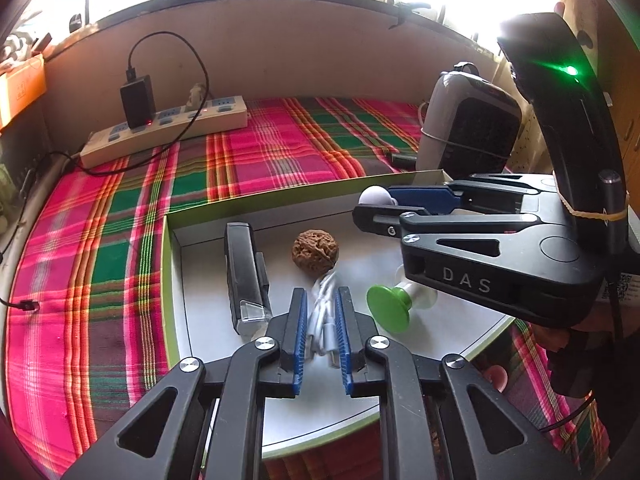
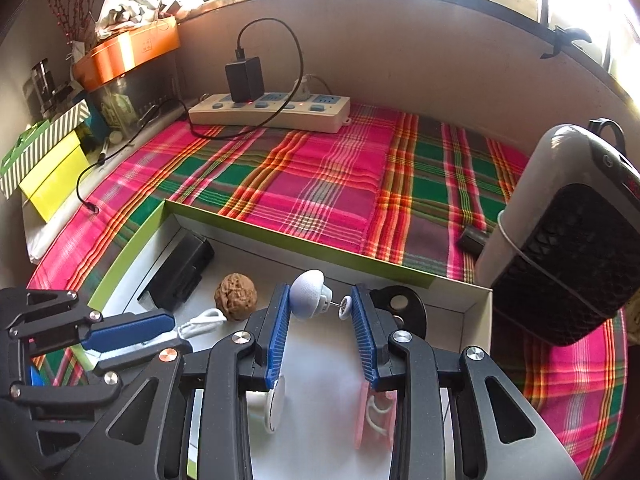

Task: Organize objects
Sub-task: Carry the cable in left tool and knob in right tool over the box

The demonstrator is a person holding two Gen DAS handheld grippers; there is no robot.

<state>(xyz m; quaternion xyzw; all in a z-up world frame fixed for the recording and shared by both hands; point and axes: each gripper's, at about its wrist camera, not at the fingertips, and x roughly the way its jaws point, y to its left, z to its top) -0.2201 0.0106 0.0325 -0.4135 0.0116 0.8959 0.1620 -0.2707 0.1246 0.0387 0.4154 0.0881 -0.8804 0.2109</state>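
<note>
A shallow white box with a green rim (image 1: 165, 264) (image 2: 256, 222) lies on the plaid cloth. In it lie a black rectangular device (image 1: 244, 276) (image 2: 180, 270), a walnut (image 1: 315, 249) (image 2: 235, 297), a coiled white cable (image 1: 325, 316) (image 2: 202, 322), a green suction hook (image 1: 390, 307) and a black disc (image 2: 400, 304). My left gripper (image 1: 322, 312) (image 2: 132, 338) is shut on the white cable. My right gripper (image 2: 320, 312) (image 1: 394, 206) is open around a small pale blue-grey mushroom-shaped piece (image 2: 310, 294) (image 1: 374, 196) with a thin pin; the piece touches the left pad.
A power strip (image 1: 168, 130) (image 2: 272, 112) with a black charger stands at the back. A small grey-and-black heater (image 1: 468, 128) (image 2: 560, 240) stands right of the box. Boxes and an orange tin (image 2: 124, 56) crowd the left side. A pink hook (image 2: 376, 416) lies under my right gripper.
</note>
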